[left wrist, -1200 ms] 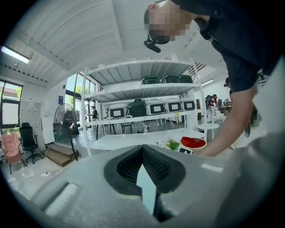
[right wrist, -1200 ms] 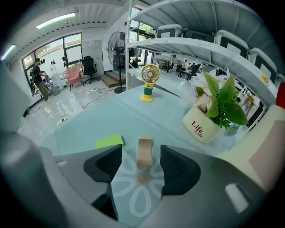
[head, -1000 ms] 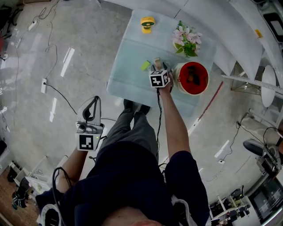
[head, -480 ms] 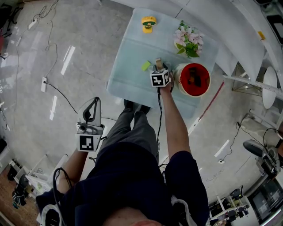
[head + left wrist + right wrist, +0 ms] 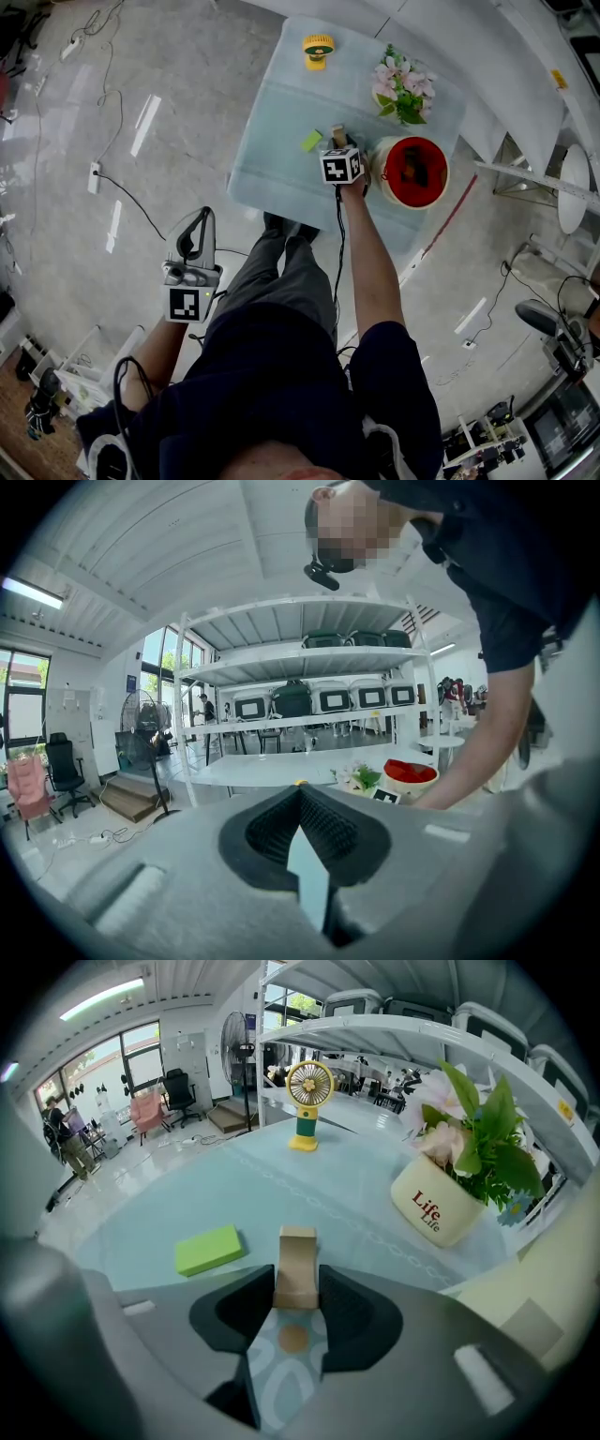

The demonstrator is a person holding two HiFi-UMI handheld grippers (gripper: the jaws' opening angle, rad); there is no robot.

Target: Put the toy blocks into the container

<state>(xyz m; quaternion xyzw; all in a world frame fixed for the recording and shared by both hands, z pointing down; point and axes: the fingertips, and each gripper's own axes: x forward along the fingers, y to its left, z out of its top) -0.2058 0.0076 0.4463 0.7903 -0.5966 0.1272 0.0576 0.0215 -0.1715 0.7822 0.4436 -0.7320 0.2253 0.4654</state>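
- Two blocks lie outside the container (image 5: 436,178): a tan block (image 5: 297,1269) and a green block (image 5: 208,1249), both on the table (image 5: 272,141).
- Some dark pieces already lie inside the red container; their number cannot be told, so the task looks partly done.
- The right gripper (image 5: 296,1286) points steeply down over the tan block. Its jaws have just been closing, and both pads now sit against the block's sides.
- The tan block stands upright on the cloth, not yet lifted as far as the views show.
- In the head view the container stands at 3 o'clock from this block, near it, so the carry should be short.
- The green block lies flat at 9 o'clock from the tan one, just beside it but apart, and is probably the last to go.
- The left gripper (image 5: 301,794) hangs off the table at 7 o'clock, over the floor, its jaws together with nothing between them.
- A yellow fan (image 5: 308,1091) stands at 12 o'clock, well apart at the table's far end.
- A flower pot (image 5: 448,1206) sits at 1 o'clock, just past the container's far side.
- Nothing stands between the block and the container; the flowers near the rim are the one thing a high swing might brush.
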